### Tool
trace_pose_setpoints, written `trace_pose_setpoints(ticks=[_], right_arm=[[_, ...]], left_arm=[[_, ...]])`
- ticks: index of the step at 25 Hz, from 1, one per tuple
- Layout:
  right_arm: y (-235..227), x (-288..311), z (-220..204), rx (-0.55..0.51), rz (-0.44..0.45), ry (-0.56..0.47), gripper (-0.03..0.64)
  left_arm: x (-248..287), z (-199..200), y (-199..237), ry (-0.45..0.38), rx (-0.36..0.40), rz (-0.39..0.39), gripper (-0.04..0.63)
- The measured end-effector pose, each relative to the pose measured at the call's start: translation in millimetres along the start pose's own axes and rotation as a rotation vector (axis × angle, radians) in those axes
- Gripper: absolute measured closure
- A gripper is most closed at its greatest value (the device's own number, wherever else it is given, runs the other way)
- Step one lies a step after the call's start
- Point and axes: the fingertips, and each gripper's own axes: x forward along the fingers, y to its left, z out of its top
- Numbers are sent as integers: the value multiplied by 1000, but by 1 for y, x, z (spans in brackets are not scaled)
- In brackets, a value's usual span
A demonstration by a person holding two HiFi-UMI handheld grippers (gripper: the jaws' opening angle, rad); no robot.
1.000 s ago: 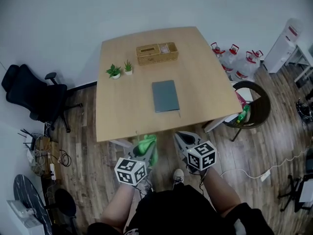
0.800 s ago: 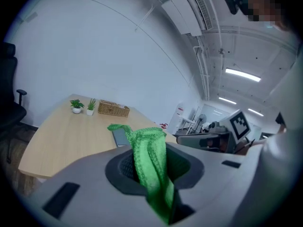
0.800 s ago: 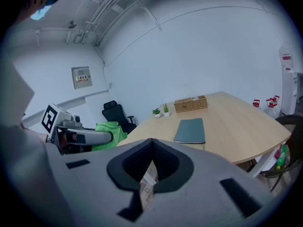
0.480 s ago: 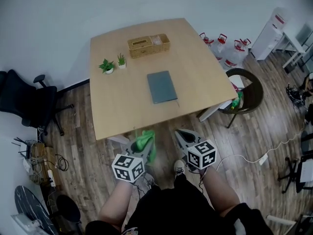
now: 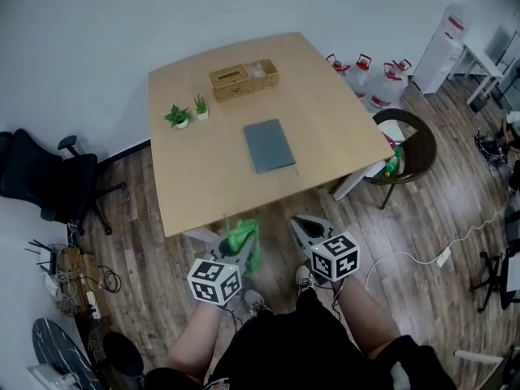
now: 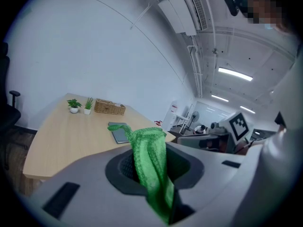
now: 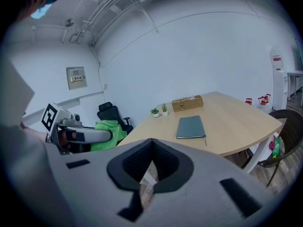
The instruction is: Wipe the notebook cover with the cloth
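Observation:
A grey-blue notebook (image 5: 270, 145) lies closed in the middle of the wooden table (image 5: 203, 185); it also shows in the left gripper view (image 6: 120, 132) and the right gripper view (image 7: 191, 126). My left gripper (image 5: 241, 236) is shut on a green cloth (image 5: 244, 242), which hangs bunched from its jaws (image 6: 149, 143). It is held over the floor, short of the table's near edge. My right gripper (image 5: 299, 227) is beside it, shut and holding nothing (image 7: 150, 167). The cloth (image 7: 106, 132) also shows at the left of the right gripper view.
A wicker basket (image 5: 243, 80) and two small potted plants (image 5: 188, 114) stand at the table's far side. A black office chair (image 5: 49, 181) is left of the table. A brown round chair (image 5: 410, 153), water jugs (image 5: 366, 75) and a white dispenser (image 5: 443, 47) are at the right.
The table has shifted a little left and up in the head view as the person moves. Both grippers keep their pose, and the cloth stays in the left one.

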Motion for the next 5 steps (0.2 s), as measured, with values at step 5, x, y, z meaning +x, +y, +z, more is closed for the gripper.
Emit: trace_pose_setpoints(ticks=[5], right_arm=[[-2,-4,2,7,-1,-6,611]], left_arm=[[2,3,-4,-2,2,-1,513]])
